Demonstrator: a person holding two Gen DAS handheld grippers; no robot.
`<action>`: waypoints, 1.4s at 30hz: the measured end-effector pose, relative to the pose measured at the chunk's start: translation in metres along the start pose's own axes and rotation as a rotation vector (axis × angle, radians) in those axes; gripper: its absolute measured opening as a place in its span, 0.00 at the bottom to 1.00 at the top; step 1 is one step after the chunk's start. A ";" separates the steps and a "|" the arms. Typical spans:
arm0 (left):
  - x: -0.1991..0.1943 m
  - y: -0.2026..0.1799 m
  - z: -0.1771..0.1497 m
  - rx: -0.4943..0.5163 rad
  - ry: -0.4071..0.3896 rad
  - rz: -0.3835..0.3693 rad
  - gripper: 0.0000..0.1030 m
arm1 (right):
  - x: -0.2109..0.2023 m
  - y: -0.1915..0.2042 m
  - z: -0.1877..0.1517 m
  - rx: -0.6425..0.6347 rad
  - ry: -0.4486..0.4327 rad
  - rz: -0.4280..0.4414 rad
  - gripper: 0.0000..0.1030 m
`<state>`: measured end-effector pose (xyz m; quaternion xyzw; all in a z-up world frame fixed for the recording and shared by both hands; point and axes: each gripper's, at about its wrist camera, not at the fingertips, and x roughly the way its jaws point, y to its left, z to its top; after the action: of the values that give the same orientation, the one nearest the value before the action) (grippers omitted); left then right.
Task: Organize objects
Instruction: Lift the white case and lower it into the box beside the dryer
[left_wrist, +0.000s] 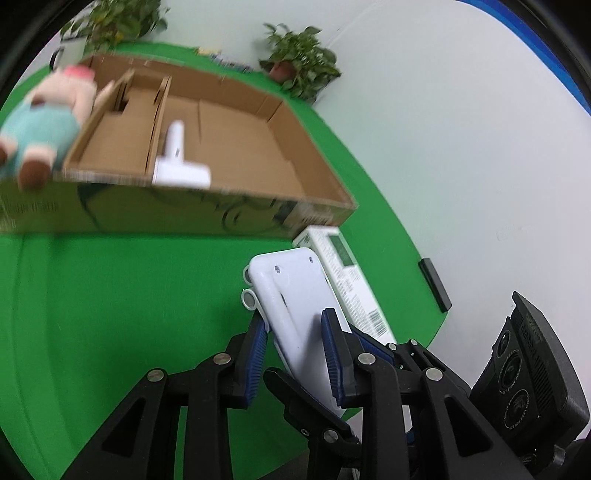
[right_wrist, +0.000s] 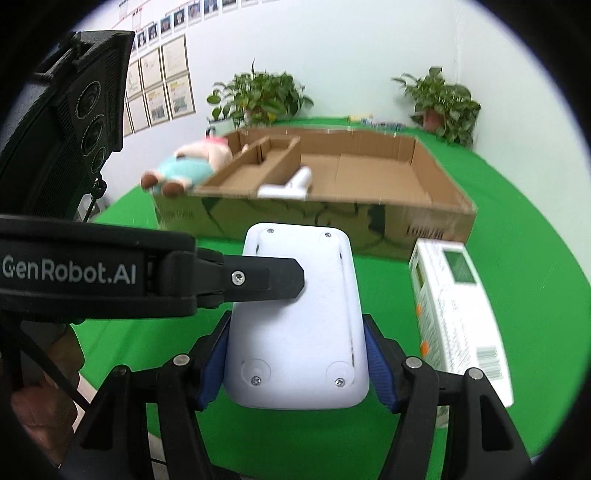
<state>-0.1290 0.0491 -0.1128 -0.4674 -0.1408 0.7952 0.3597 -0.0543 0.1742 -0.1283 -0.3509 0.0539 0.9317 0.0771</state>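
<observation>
Both my grippers are on the same thing right now: a white plastic device (right_wrist: 295, 317), flat and rounded at the corners, with little screws showing on the side facing me. My right gripper (right_wrist: 297, 363) has it clamped across its width, blue pads pressed on both long sides. My left gripper (left_wrist: 295, 354) is pinched on its left edge; in the right wrist view one black finger (right_wrist: 266, 278) of it lies across the top of the device. So it's held between the two, up off the green table (right_wrist: 517, 221).

On the table just to the right of the device lies a white carton (right_wrist: 461, 314) with green panels and a barcode, close to the near right corner of the cardboard box (right_wrist: 369, 221). That box is a wide, shallow tray further back on the table, with cardboard dividers in its left part. A white T-shaped handheld gadget (left_wrist: 177, 162) lies inside, by its front wall next to the dividers. A plush pig (left_wrist: 40, 125) in teal overalls is draped at the box's left end. Two potted plants (right_wrist: 258, 96) stand at the far edge, and a small black bar (left_wrist: 436, 284) lies at the table's right edge.
</observation>
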 end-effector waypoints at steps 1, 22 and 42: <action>-0.004 -0.003 0.004 0.008 -0.008 0.002 0.26 | -0.002 0.000 0.004 0.001 -0.011 -0.001 0.62; -0.067 -0.063 0.161 0.134 -0.107 0.025 0.25 | -0.019 -0.008 0.145 -0.030 -0.109 -0.007 0.62; 0.007 -0.033 0.258 0.078 0.035 0.040 0.25 | 0.058 -0.053 0.207 0.042 0.098 0.012 0.62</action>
<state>-0.3340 0.1058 0.0363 -0.4696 -0.0937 0.7988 0.3642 -0.2217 0.2648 -0.0143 -0.3943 0.0792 0.9124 0.0763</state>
